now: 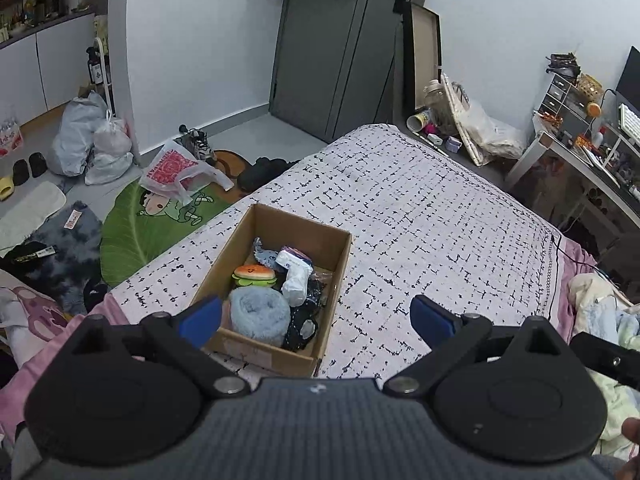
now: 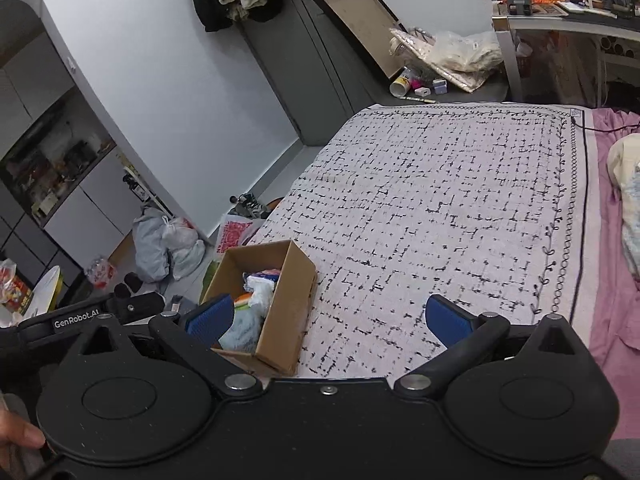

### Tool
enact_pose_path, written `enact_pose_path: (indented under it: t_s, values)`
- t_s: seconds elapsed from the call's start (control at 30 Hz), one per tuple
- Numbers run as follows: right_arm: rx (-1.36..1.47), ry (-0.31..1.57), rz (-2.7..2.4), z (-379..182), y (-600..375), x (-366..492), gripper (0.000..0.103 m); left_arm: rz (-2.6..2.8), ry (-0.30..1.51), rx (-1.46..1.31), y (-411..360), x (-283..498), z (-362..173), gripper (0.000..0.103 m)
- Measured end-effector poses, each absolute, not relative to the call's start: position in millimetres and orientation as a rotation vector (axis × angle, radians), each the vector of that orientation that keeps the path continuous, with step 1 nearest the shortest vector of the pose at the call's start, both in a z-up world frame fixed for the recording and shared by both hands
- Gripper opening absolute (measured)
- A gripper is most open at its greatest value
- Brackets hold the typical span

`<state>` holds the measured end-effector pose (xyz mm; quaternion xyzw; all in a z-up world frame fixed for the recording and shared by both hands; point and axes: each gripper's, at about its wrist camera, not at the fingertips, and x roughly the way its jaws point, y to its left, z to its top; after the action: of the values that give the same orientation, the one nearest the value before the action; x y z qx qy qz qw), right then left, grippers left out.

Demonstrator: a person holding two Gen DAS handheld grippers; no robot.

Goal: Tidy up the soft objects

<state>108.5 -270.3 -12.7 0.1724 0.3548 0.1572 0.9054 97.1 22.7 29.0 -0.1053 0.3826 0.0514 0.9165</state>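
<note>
One cardboard box (image 1: 276, 284); one burger plush (image 1: 255, 274); one blue rolled towel (image 1: 260, 316); two claws (image 1: 316, 320), (image 2: 328, 320).

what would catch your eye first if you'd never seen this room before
The open brown cardboard box on the near left part of the black-and-white patterned bedspread, stuffed with soft things: a rolled light-blue fluffy towel at its near end and an orange-and-green burger plush toy behind it. Next, the two wide-open blue-padded grippers, left gripper and right gripper, both empty above the bed.
</note>
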Motion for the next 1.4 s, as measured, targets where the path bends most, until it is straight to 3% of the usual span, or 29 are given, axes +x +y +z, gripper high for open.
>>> enact_pose_path:
  t_s: [1.4]
  values:
    - [0.233, 0.677, 0.342, 18, -264, 34, 0.103, 0.038, 0.765, -0.09, 2, 18, 62, 0.1]
